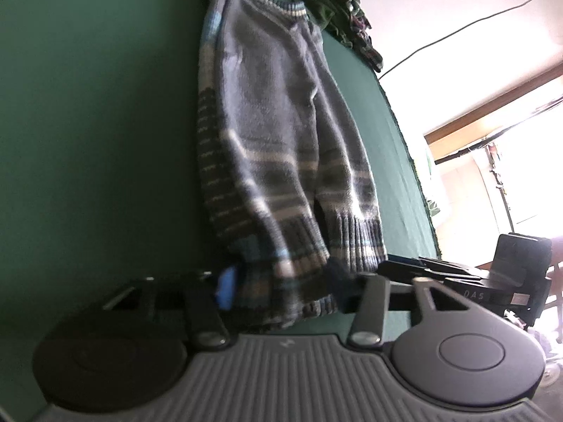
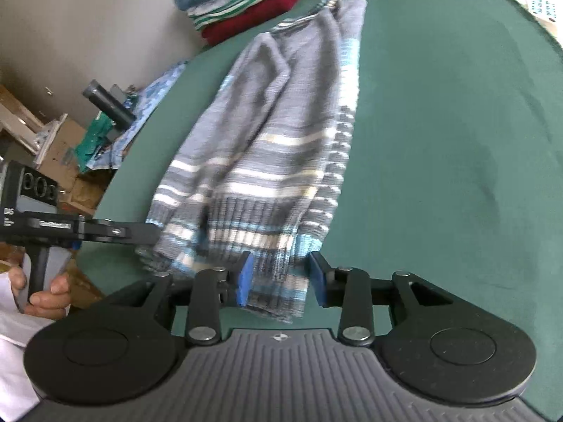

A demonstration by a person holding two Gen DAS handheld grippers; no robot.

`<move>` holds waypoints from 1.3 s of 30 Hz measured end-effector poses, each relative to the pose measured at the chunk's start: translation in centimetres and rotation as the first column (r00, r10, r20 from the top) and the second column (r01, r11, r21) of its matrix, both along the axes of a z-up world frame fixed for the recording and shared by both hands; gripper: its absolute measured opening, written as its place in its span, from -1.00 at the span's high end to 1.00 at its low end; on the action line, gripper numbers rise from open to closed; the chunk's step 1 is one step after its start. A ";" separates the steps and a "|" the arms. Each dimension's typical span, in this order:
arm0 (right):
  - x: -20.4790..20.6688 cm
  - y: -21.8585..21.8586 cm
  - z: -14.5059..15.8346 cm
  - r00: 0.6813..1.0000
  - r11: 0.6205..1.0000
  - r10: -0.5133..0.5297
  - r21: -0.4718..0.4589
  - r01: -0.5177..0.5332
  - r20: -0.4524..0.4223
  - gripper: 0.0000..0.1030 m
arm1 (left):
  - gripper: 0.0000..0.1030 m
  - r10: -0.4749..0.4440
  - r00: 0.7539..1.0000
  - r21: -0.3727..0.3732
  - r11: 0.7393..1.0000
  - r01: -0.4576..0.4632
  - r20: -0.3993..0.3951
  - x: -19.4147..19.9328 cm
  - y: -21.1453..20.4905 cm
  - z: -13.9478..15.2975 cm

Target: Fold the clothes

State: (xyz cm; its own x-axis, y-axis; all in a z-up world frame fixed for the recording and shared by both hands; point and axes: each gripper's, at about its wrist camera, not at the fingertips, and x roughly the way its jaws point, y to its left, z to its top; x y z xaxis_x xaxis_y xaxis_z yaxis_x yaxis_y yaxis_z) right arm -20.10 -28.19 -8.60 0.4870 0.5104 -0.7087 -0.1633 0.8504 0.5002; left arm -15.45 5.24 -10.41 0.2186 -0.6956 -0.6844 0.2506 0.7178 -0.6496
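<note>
A grey-blue striped knit sweater (image 2: 281, 123) lies lengthwise on the green table (image 2: 440, 140), sleeves folded in and collar at the far end. My right gripper (image 2: 279, 277) is at the near hem, its blue pads (image 2: 244, 277) pressing a bunch of ribbed hem on both sides. My left gripper (image 1: 281, 283) holds the other hem corner, with knit filling the gap between its pads (image 1: 225, 288). In the right wrist view the left gripper (image 2: 140, 235) reaches in from the left to the sweater (image 1: 274, 123) hem, held by a hand (image 2: 45, 295).
A stack of folded clothes (image 2: 242, 3) sits at the far left corner of the table. A dark green garment heap (image 1: 337, 17) lies beyond the collar. Boxes and clutter (image 2: 70, 133) stand off the table's left edge. Green cloth stretches wide to the sweater's right.
</note>
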 end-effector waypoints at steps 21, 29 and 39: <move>1.4 -4.1 0.9 0.980 0.929 -0.124 0.329 0.169 -0.154 0.71 | 0.79 0.071 0.997 -0.015 0.997 -0.071 0.034 2.7 0.3 3.8; 5.8 -5.0 3.0 0.974 0.865 -0.201 0.449 0.225 -0.101 0.71 | 0.79 0.161 0.984 -0.049 0.986 -0.158 0.075 7.8 1.1 6.8; 13.1 -5.5 0.2 0.931 0.850 -0.344 0.383 0.363 -0.120 0.73 | 0.92 0.225 0.973 0.007 0.974 -0.226 0.045 16.1 1.5 3.6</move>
